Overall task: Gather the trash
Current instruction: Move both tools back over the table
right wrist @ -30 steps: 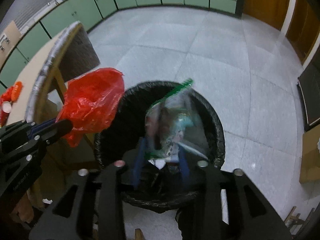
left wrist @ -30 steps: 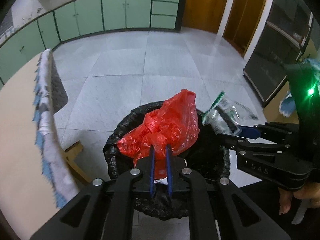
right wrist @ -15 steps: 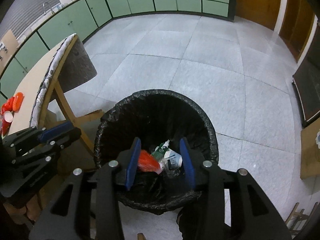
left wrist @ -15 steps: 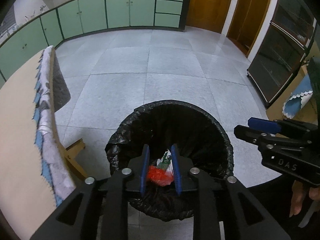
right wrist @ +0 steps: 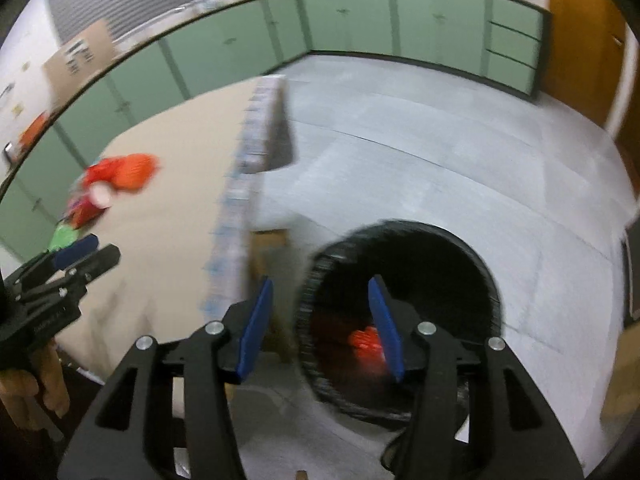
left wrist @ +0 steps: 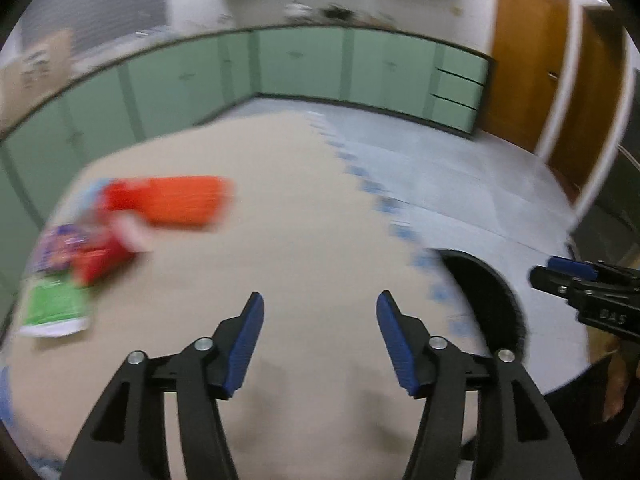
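My left gripper (left wrist: pixel 319 312) is open and empty above the beige table (left wrist: pixel 304 216). Trash lies blurred at the table's far left: an orange-red bag (left wrist: pixel 176 204), a purple wrapper (left wrist: pixel 60 248) and a green packet (left wrist: pixel 54 308). My right gripper (right wrist: pixel 320 304) is open and empty over the table edge and the black-lined trash bin (right wrist: pixel 472 256), with red trash (right wrist: pixel 362 340) inside. The bin's rim also shows in the left wrist view (left wrist: pixel 488 284). Each gripper shows in the other's view, the right one (left wrist: pixel 576 284) and the left one (right wrist: pixel 72 260).
The table has a blue-patterned cloth edge (right wrist: pixel 236 220) and a wooden leg (right wrist: pixel 272 248). Green cabinets (left wrist: pixel 320 68) line the far walls. Wooden doors (left wrist: pixel 528 68) stand at the right. Grey tiled floor (right wrist: pixel 440 140) surrounds the bin.
Both grippers dropped their bags into the bin, opened wider and swung left and up. The left one now looks over the table; the right one straddles the table edge and bin.
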`<action>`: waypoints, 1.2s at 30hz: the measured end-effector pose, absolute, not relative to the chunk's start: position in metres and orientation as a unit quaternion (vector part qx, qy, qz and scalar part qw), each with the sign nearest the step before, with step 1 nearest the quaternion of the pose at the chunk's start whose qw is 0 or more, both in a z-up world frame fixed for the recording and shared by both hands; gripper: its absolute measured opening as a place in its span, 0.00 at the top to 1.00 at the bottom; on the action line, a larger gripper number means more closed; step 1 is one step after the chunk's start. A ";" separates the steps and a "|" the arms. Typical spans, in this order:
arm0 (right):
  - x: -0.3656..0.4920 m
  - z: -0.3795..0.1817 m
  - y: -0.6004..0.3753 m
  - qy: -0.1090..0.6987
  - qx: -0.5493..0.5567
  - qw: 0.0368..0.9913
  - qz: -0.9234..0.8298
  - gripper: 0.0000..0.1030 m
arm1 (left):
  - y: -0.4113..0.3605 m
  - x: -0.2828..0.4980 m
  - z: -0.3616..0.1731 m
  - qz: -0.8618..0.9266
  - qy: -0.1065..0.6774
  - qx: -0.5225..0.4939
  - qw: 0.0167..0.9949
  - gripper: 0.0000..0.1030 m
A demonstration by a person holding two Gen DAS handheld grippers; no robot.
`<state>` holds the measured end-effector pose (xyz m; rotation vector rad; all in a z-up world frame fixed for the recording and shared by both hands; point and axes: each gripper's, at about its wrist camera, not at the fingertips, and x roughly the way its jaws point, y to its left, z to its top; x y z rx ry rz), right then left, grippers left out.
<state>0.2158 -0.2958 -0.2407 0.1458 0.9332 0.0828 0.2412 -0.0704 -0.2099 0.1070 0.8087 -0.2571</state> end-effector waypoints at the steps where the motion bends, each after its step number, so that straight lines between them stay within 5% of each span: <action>1: 0.219 -0.238 -0.283 0.448 0.064 0.890 0.051 0.52 | -0.049 0.237 -0.206 -0.104 0.386 0.050 0.915 0.41; 13: 0.252 -0.218 -0.135 0.441 0.003 0.884 0.156 0.52 | 0.135 0.217 -0.207 0.049 0.365 -0.006 0.930 0.38; 36: 0.321 -0.243 0.026 0.430 -0.048 0.873 0.225 0.52 | 0.214 0.276 -0.250 0.012 0.403 -0.075 0.912 0.38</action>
